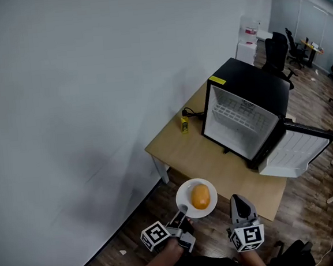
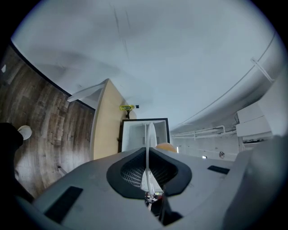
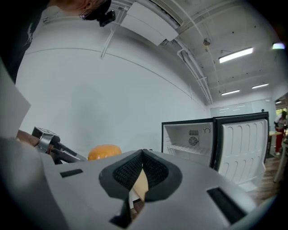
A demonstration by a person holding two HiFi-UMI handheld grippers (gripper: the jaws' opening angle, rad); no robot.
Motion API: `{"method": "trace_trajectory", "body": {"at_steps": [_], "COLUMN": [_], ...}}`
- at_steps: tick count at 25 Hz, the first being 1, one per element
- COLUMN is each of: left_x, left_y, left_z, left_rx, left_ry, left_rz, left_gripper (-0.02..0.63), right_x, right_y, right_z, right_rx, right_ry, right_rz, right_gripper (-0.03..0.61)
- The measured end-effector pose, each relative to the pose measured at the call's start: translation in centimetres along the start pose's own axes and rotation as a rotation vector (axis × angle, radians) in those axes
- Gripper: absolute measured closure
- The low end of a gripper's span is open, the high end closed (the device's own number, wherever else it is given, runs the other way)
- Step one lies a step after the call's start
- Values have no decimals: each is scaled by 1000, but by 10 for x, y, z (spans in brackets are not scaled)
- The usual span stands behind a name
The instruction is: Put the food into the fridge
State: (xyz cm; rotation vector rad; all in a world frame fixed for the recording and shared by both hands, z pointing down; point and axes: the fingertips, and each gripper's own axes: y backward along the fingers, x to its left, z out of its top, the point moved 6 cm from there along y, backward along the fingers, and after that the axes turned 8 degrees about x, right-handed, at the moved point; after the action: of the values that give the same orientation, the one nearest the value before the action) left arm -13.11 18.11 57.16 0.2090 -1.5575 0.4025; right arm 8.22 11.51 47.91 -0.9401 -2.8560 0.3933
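Observation:
A white plate [image 1: 186,205] carries an orange bun-like food [image 1: 200,196], and my left gripper [image 1: 182,214] is shut on its near rim. In the left gripper view the plate [image 2: 148,137] stands edge-on between the jaws of the left gripper [image 2: 147,155], with the food [image 2: 166,147] just right of it. My right gripper [image 1: 240,203] hovers to the right of the plate, shut and empty. The right gripper view shows the closed right gripper [image 3: 143,155], with the food [image 3: 104,152] to its left. A black mini fridge [image 1: 243,114] stands on the wooden table [image 1: 197,156], its door [image 1: 295,150] swung open.
A small yellow bottle [image 1: 184,124] stands on the table left of the fridge, by the white wall. Office chairs [image 1: 278,53] and desks fill the far right. Wood floor lies under both grippers, in front of the table's near edge.

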Motion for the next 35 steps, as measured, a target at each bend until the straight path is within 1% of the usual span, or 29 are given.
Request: {"method": "trace_trajectory", "body": {"at_steps": [7, 8, 11, 16, 20, 25, 32, 35], "left_x": [-6, -5, 1, 6, 8, 5, 2, -3], "left_y": [-34, -37, -46, -68, -91, -133, -204, -236], "left_z": [52, 56, 67, 76, 85, 94, 112, 116], "left_rx": [62, 73, 101, 130, 142, 149, 181, 189], "left_ry": [-10, -7, 2, 9, 8, -3, -31, -28], "left_rz": [-27, -29, -2, -7, -1, 0, 6, -14], "left_gripper": [591, 592, 592, 592, 592, 592, 592, 592], "right_x": [3, 3, 3, -12, -23, -48, -100, -125], "right_y": [-37, -38, -39, -44, -61, -93, -152, -175], "right_z": [5, 5, -1, -9, -9, -8, -1, 8], "right_rx": [27, 33, 50, 73, 83, 91, 60, 50], "right_ry": [10, 9, -5, -44, -36, -33, -39, -36], "right_rz": [-64, -78, -116, -156, -176, -174, -171, -178], "right_gripper": [518, 518, 518, 518, 518, 518, 518, 518]}}
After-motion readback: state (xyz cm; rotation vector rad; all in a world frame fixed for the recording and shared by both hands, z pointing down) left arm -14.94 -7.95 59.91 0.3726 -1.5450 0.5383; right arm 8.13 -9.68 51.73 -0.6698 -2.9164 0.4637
